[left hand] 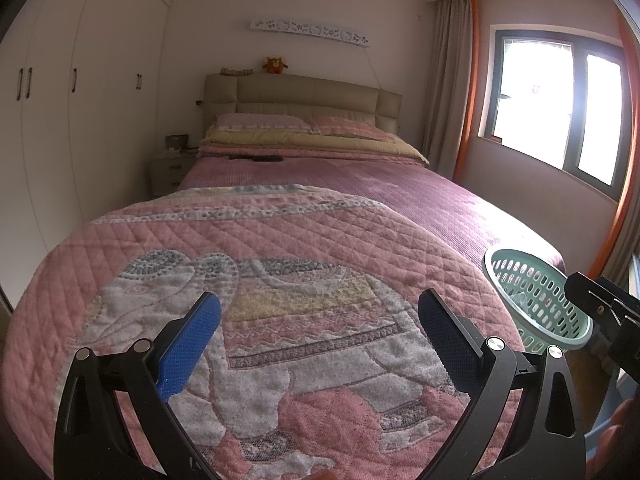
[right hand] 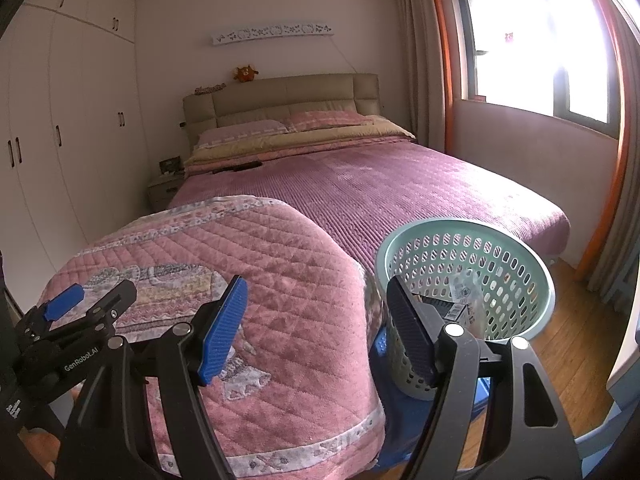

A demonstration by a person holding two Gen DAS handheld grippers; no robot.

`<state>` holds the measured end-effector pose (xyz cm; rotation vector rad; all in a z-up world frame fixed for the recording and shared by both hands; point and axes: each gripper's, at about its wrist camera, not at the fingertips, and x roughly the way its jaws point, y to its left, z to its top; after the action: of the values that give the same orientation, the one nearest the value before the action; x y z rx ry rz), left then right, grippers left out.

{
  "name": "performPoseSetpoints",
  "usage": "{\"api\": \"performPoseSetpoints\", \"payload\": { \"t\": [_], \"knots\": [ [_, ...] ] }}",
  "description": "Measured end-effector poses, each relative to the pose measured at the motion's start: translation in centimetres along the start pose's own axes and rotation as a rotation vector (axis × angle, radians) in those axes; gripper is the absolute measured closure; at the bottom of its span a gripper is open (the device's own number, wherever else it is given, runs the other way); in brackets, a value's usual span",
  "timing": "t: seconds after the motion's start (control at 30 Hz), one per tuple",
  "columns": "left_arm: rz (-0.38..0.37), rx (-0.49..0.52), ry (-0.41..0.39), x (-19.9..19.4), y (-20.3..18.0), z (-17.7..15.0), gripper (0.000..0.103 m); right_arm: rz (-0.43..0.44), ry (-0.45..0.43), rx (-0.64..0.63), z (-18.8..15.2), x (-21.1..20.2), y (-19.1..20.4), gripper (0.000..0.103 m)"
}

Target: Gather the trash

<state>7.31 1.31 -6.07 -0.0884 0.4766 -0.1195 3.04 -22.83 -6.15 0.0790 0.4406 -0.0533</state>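
Note:
A mint-green perforated basket (right hand: 468, 276) stands at the foot of the bed on the right, with a dark box and clear plastic wrapping inside (right hand: 460, 300). It also shows in the left wrist view (left hand: 536, 300). My right gripper (right hand: 316, 300) is open and empty, just left of the basket's near rim. My left gripper (left hand: 320, 316) is open and empty above a pink quilted blanket (left hand: 256, 300) with an elephant pattern. The left gripper also shows at the left of the right wrist view (right hand: 88, 296). No loose trash shows on the bed.
A bed with a purple cover (right hand: 380, 188) fills the middle, with pillows and a beige headboard (left hand: 304, 96) behind. White wardrobes (left hand: 80, 100) line the left wall. A nightstand (left hand: 168, 172) stands beside the bed. A window (right hand: 540, 40) and wooden floor (right hand: 568, 320) are on the right.

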Motion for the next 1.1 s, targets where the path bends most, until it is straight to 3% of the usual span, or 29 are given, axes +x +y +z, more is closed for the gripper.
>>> {"api": "performPoseSetpoints", "payload": {
  "t": [0.77,1.1],
  "knots": [
    [0.003,0.030,-0.003,-0.6,-0.6,0.5,0.007,-0.021,-0.011,-0.002,0.3,-0.2,0.5,0.035],
    [0.070,0.096,-0.053,-3.6,-0.4,2.7,0.007,-0.041,-0.028,-0.008,1.8,-0.6,1.7,0.035]
  ]
}}
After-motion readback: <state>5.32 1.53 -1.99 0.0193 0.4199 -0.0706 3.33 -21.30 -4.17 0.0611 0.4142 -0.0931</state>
